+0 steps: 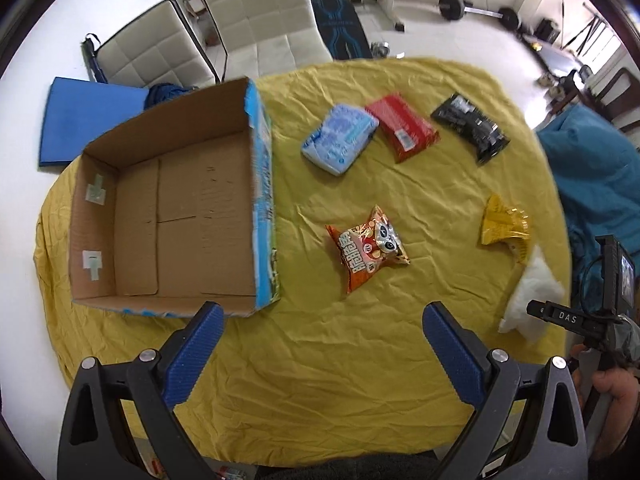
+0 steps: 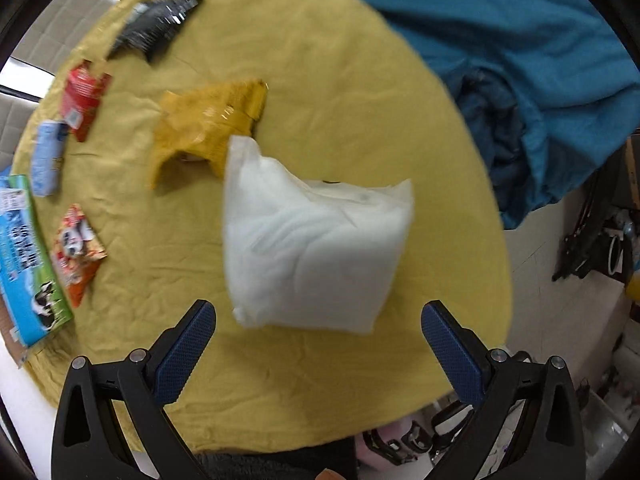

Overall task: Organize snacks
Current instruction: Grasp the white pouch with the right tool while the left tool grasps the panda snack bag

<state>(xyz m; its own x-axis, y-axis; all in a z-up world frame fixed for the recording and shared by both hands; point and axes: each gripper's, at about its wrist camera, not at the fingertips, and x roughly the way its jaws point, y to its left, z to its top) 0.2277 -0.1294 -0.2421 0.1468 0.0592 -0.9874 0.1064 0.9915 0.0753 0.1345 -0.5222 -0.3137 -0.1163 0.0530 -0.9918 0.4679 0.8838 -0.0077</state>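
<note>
An open cardboard box [image 1: 172, 208] with nothing inside sits at the left of the yellow-clothed table [image 1: 320, 360]. Snack packs lie to its right: an orange packet [image 1: 368, 254], a light-blue pack [image 1: 340, 138], a red pack [image 1: 402, 126], a black pack [image 1: 470, 126], a yellow bag [image 1: 504, 226] and a white bag [image 1: 528, 296]. My left gripper [image 1: 322, 322] hovers open over bare cloth near the box's front corner. In the right wrist view my right gripper [image 2: 318, 320] is open just short of the white bag [image 2: 312, 248], with the yellow bag [image 2: 204, 124] behind it.
Two padded chairs [image 1: 260, 12] stand behind the table, and a blue mat [image 1: 88, 120] lies on the floor at left. A teal cloth heap [image 2: 520, 60] borders the table's right side. Gym weights [image 1: 476, 10] sit far back. A hand [image 1: 612, 396] holds the right gripper's handle.
</note>
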